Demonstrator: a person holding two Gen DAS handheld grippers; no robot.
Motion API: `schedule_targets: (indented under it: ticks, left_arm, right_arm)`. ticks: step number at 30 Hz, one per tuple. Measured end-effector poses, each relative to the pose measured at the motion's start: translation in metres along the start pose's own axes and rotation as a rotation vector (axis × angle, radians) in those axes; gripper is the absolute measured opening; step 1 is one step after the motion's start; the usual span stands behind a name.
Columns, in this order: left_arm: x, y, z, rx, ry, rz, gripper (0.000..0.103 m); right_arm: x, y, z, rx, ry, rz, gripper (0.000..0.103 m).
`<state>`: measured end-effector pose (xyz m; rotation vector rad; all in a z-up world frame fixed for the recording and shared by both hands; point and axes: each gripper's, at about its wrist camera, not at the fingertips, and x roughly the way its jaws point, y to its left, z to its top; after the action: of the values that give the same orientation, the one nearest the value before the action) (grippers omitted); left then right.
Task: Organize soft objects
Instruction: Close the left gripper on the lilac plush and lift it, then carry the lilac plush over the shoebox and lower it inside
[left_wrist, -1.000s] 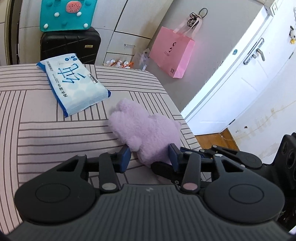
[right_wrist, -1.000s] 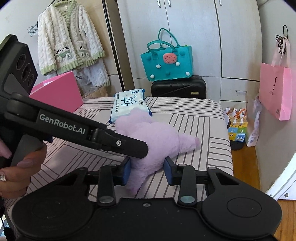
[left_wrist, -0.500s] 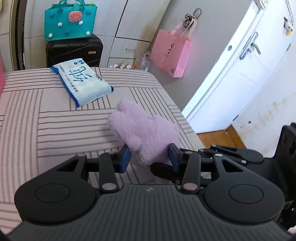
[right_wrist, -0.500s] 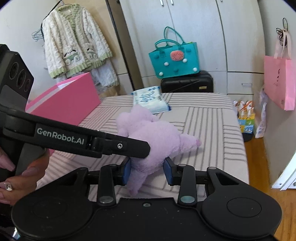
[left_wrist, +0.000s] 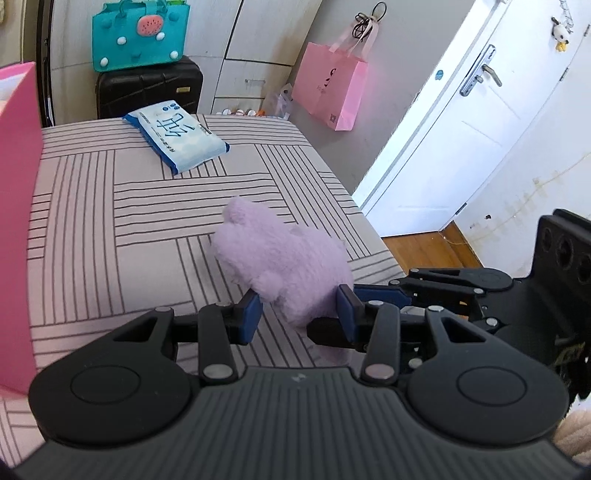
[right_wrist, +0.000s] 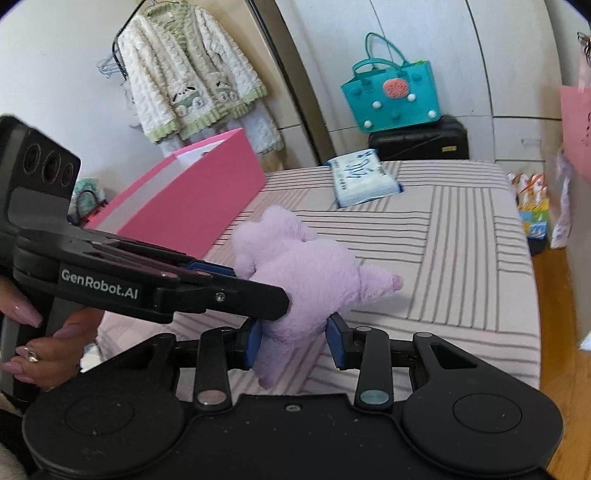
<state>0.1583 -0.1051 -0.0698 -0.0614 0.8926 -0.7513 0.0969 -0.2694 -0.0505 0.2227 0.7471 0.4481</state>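
Both my grippers, left gripper (left_wrist: 297, 308) and right gripper (right_wrist: 293, 341), clamp the purple plush toy (right_wrist: 303, 269) at lower centre, lifted above the striped bed (left_wrist: 147, 229). The pink box (right_wrist: 192, 195) at left awaits, I judge. A tissue pack (left_wrist: 177, 138) remains beyond, nothing blocking.

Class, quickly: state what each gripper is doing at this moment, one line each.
Left gripper: closed on the purple plush toy.
Right gripper: closed on the same purple plush toy.
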Motion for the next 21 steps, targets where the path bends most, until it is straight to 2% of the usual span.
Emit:
schedule_targets:
  ticks: [11,21]
  left_arm:
    - [-0.056,-0.002,-0.022,0.000,-0.037,-0.013,0.042]
    - [-0.114,0.004,-0.038,0.066,-0.109,0.072,0.042]
  right_arm:
    - [-0.023,0.049,-0.005,-0.086,-0.003,0.050,0.042]
    - [-0.024,0.107,0.009,-0.215,0.023,0.108,0.042]
